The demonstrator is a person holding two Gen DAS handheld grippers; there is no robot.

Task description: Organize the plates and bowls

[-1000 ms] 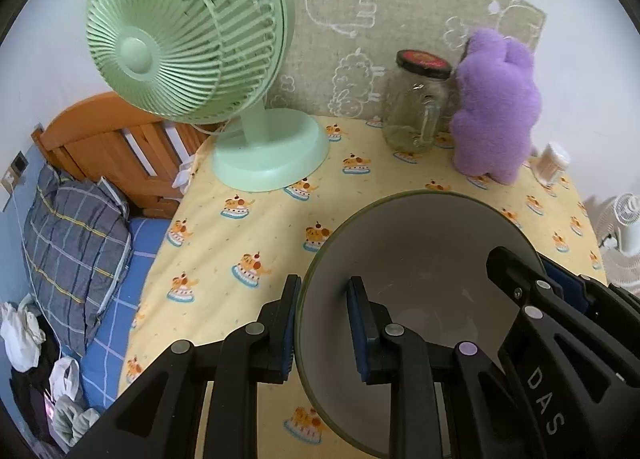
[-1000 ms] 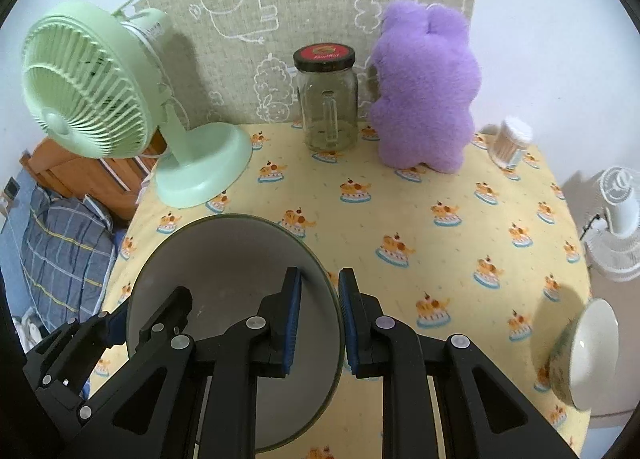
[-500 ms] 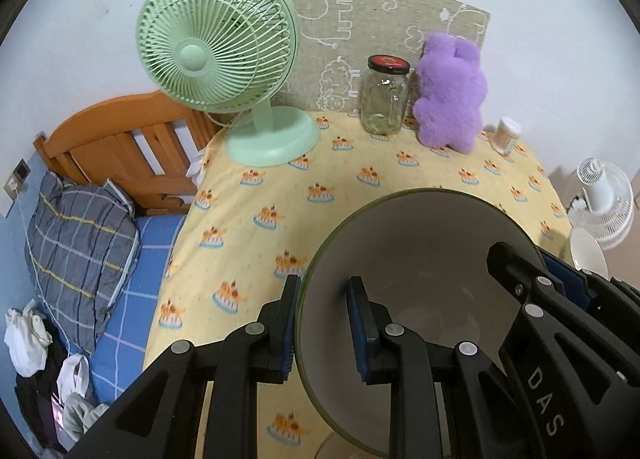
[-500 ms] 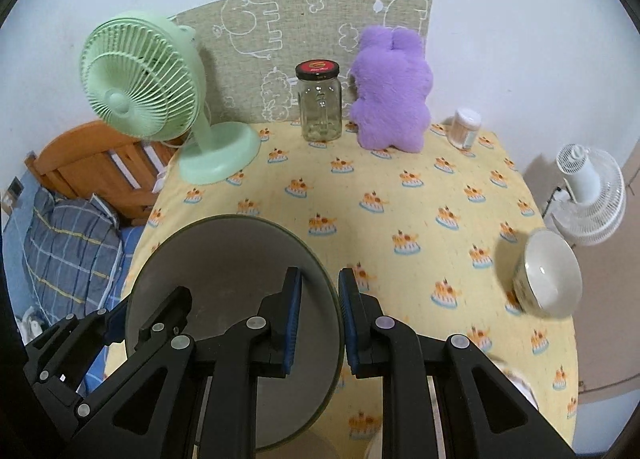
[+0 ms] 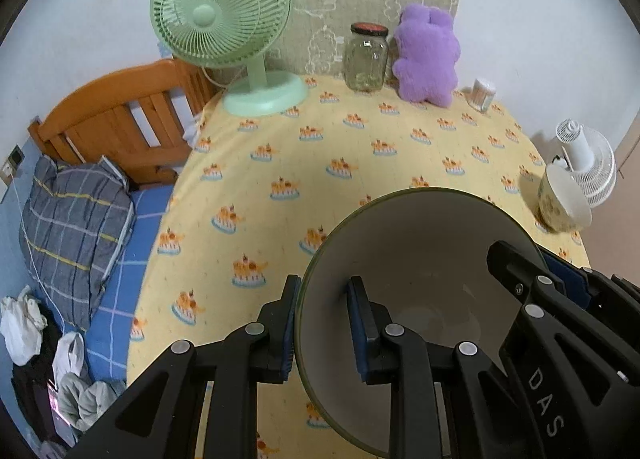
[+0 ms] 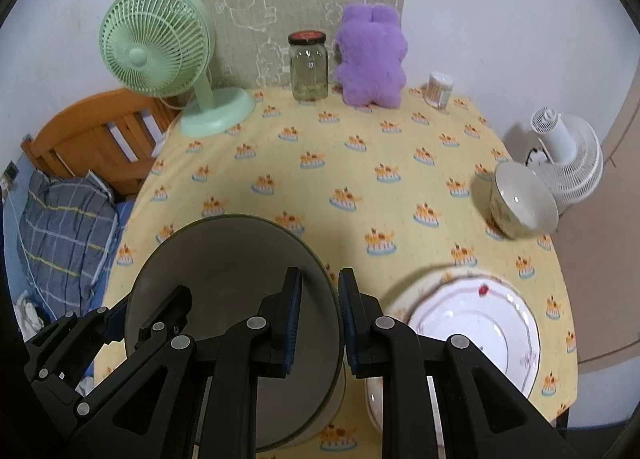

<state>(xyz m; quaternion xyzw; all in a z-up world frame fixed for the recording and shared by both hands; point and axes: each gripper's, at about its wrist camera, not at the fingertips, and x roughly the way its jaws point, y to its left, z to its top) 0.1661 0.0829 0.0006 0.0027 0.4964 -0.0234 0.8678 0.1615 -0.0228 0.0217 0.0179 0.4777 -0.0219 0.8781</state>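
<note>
grey plate point(image 5: 420, 259) tilted up (face toward cameras), left tongs point(image 5: 322, 323) and right tongs point(image 6: 319, 321) clamping opposite rims

even, soft indoor light; mild shadows under the bowl point(image 6: 522, 203); strong fisheye curvature and dark corner vignetting; slight motion blur on the plate point(image 6: 472, 327).

Grey bowl point(image 6: 224, 283) with dark green rim, yellow tablecloth point(image 6: 360, 179) printed with orange cakes, mint-green fan point(image 6: 156, 47), purple plush point(image 6: 370, 59), red-lidded clear jar point(image 6: 309, 65), white plate point(image 6: 480, 323) with pink trim, cream floral bowl point(image 6: 520, 199).
</note>
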